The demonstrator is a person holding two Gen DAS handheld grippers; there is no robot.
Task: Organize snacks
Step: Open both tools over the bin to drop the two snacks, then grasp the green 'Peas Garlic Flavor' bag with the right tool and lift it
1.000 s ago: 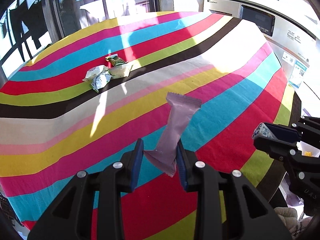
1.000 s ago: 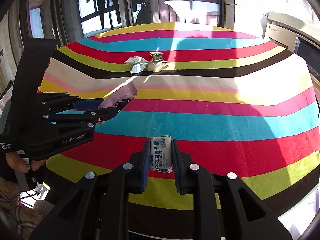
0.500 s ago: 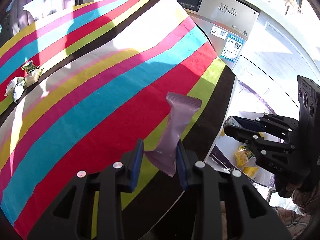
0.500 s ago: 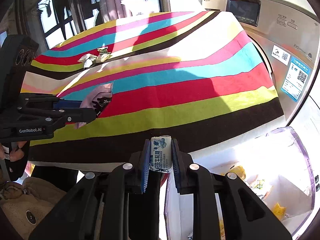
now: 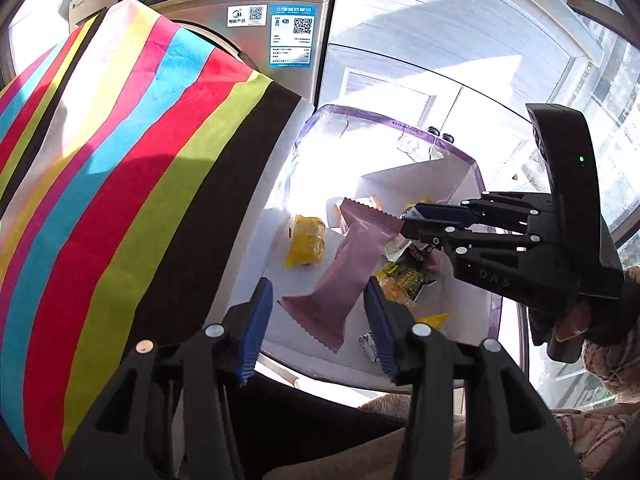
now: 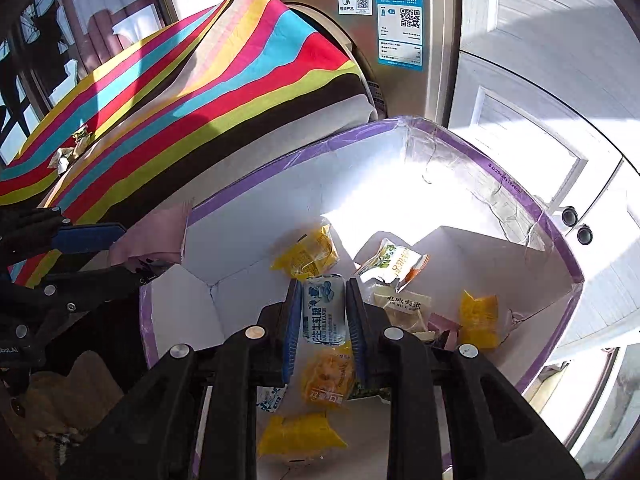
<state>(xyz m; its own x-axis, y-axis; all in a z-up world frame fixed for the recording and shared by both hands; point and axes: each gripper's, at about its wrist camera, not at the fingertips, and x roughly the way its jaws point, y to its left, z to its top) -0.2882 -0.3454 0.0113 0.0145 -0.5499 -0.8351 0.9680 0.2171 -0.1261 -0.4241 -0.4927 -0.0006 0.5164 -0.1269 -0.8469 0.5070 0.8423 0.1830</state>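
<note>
My left gripper (image 5: 318, 312) is shut on a long mauve snack packet (image 5: 352, 264) and holds it over the white box (image 5: 436, 172) with purple-taped rim. My right gripper (image 6: 323, 314) is shut on a small blue-and-white snack packet (image 6: 324, 312) and holds it above the same box (image 6: 256, 240). Several packets lie inside, among them a yellow one (image 5: 306, 240) and a white-and-orange one (image 6: 394, 262). The right gripper also shows in the left wrist view (image 5: 416, 224), and the left gripper with the mauve packet (image 6: 156, 236) shows at the left of the right wrist view.
The striped tablecloth (image 5: 120, 168) drapes the table at left, next to the box. A few snacks (image 6: 72, 148) lie far back on it. A silver washing machine (image 6: 400, 20) stands behind the box, with white cabinet doors (image 6: 540, 120) to its right.
Both grippers have swung right, off the striped table and over the open white box, each still holding its packet. The box's inside and its packets have come into full view.
</note>
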